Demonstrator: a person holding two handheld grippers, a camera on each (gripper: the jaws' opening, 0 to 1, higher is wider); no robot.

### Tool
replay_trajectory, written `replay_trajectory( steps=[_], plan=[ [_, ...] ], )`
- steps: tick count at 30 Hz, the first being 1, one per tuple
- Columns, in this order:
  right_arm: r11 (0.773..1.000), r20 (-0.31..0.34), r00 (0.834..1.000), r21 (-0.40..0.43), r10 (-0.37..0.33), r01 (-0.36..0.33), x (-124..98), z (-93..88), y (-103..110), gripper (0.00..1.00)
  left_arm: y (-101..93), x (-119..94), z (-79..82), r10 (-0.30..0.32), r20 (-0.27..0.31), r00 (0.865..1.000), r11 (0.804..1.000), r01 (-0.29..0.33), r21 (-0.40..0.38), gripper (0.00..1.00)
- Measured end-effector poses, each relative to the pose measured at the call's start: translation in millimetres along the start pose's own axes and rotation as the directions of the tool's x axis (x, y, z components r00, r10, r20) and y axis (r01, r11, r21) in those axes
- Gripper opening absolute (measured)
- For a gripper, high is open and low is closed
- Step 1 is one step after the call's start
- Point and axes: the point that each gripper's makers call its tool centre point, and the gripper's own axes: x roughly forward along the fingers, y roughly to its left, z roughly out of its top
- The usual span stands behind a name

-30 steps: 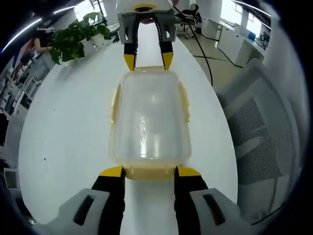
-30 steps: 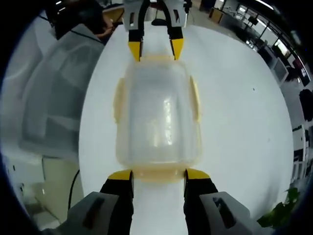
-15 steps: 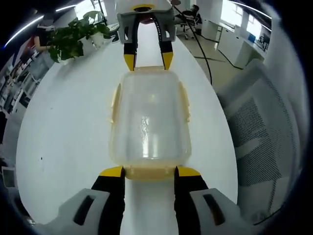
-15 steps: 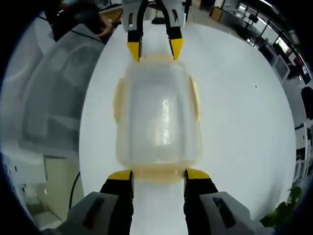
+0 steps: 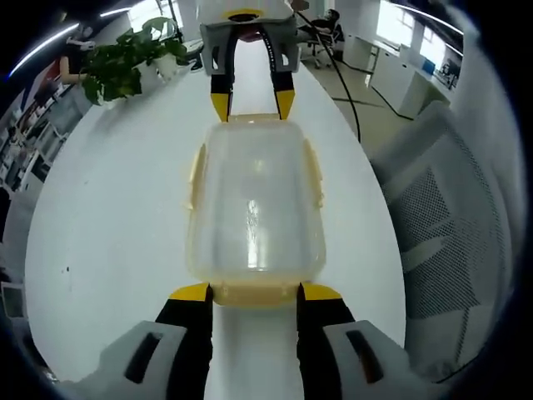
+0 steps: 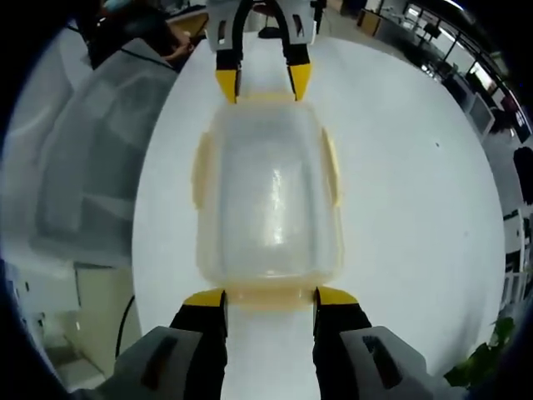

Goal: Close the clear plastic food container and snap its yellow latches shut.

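A clear plastic food container (image 5: 254, 208) (image 6: 271, 200) lies lid-down-shut on the white table (image 5: 108, 217), with yellow latches (image 5: 196, 175) (image 6: 202, 171) along its long sides. My left gripper (image 5: 256, 293) stands open at the near short end, its yellow-tipped jaws flanking the end latch. At the far short end my right gripper (image 5: 251, 104) is open in the same way. In the right gripper view the picture mirrors this: the right gripper (image 6: 270, 297) sits at the near end latch and the left gripper (image 6: 263, 83) at the far end. The side latches lie flat against the walls.
A potted plant (image 5: 125, 67) stands at the far left of the table, and its leaves (image 6: 479, 362) show low at the right. A grey mesh chair (image 5: 441, 217) (image 6: 92, 158) stands beside the table's edge. Office desks lie beyond.
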Motion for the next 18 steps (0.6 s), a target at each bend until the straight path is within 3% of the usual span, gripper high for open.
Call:
replay_trajectory(
  steps=[18],
  plan=[
    [1.000,0.002,1.000,0.012,0.021,-0.021,1.5,-0.5,0.7,0.38,-0.3,1.9,-1.0,-0.028,0.006,1.000,1.000,0.028,-0.012,0.38]
  ],
)
